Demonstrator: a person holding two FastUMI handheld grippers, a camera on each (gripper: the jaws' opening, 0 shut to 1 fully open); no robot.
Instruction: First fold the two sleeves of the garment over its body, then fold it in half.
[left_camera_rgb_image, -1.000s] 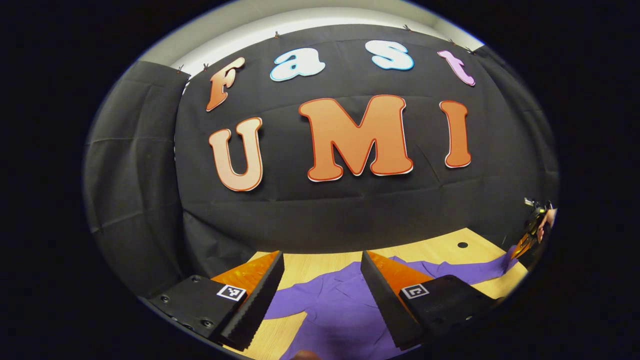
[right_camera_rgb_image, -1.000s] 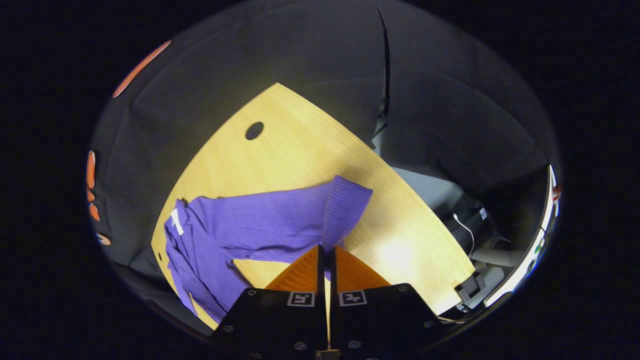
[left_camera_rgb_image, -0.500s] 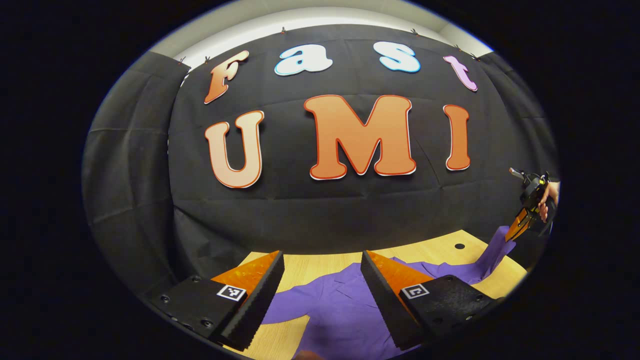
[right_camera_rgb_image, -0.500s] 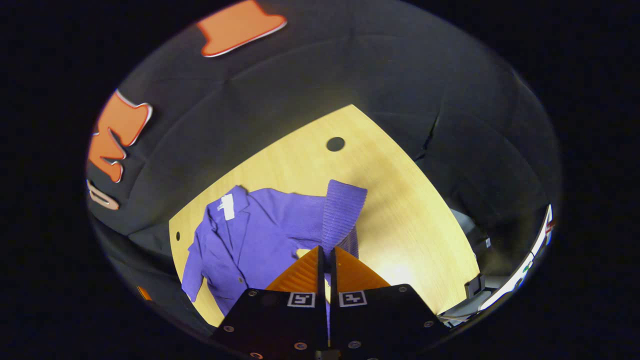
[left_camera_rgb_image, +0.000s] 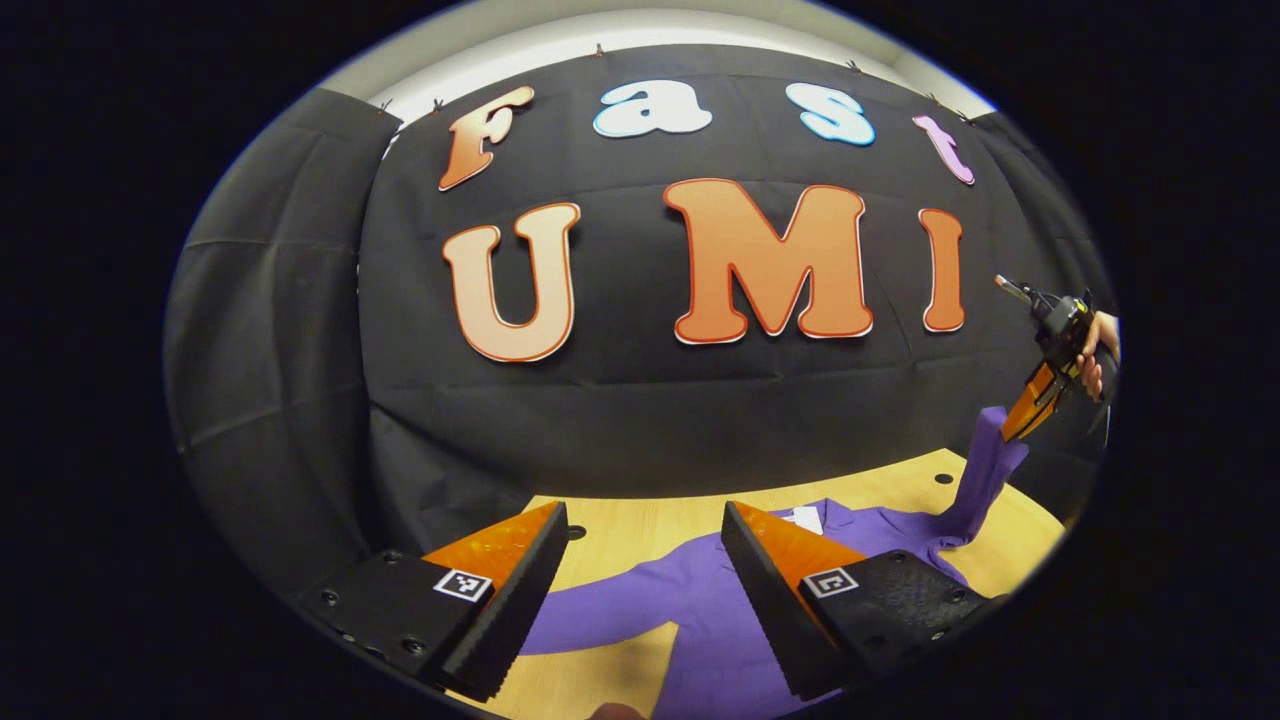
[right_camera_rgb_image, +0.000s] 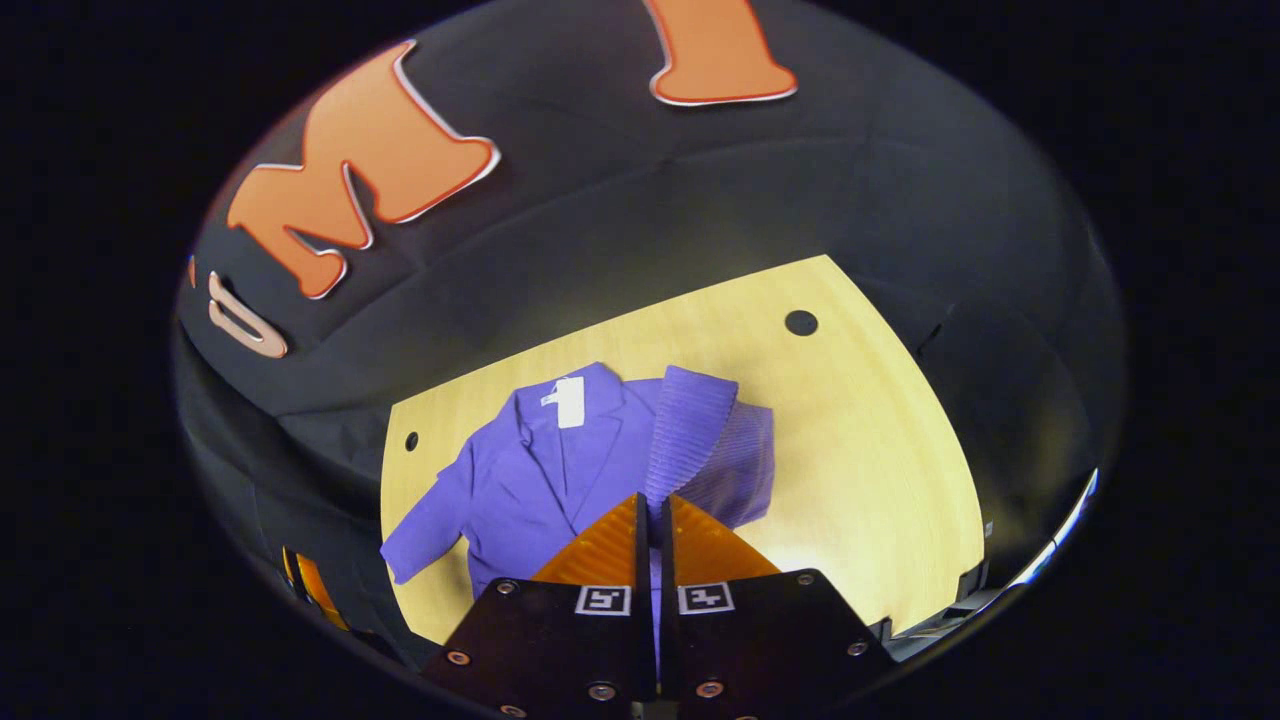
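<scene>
A purple garment (right_camera_rgb_image: 540, 470) lies on a wooden table (right_camera_rgb_image: 860, 450), front side up, collar toward the booth's back wall, with a white tag (right_camera_rgb_image: 568, 400) at the neck. In the right gripper view, the right gripper (right_camera_rgb_image: 652, 520) is clenched on the ribbed cuff (right_camera_rgb_image: 690, 430) of one sleeve, holding it in the air above the garment's body; the cuff fans out above the fingers and the sleeve drapes down from it. In the left gripper view that same gripper shows far off at the right edge, held by a hand (left_camera_rgb_image: 1095, 350), with the sleeve (left_camera_rgb_image: 985, 470) hanging from it as a limp strip down to the shoulder. The left gripper (left_camera_rgb_image: 645, 560) hovers low over the near side of the garment with its jaws spread wide, grasping nothing. The other sleeve (right_camera_rgb_image: 430, 525) lies spread out on the table, away from the body. The fabric looks like a light, soft knit (it sags and bends wherever it is unsupported), so it will likely follow the gripper easily yet bunch or slip if pinched thinly. The thicker ribbed cuff seems the surest place to take hold, and the lying sleeve's own cuff would suit the left gripper the same way.
</scene>
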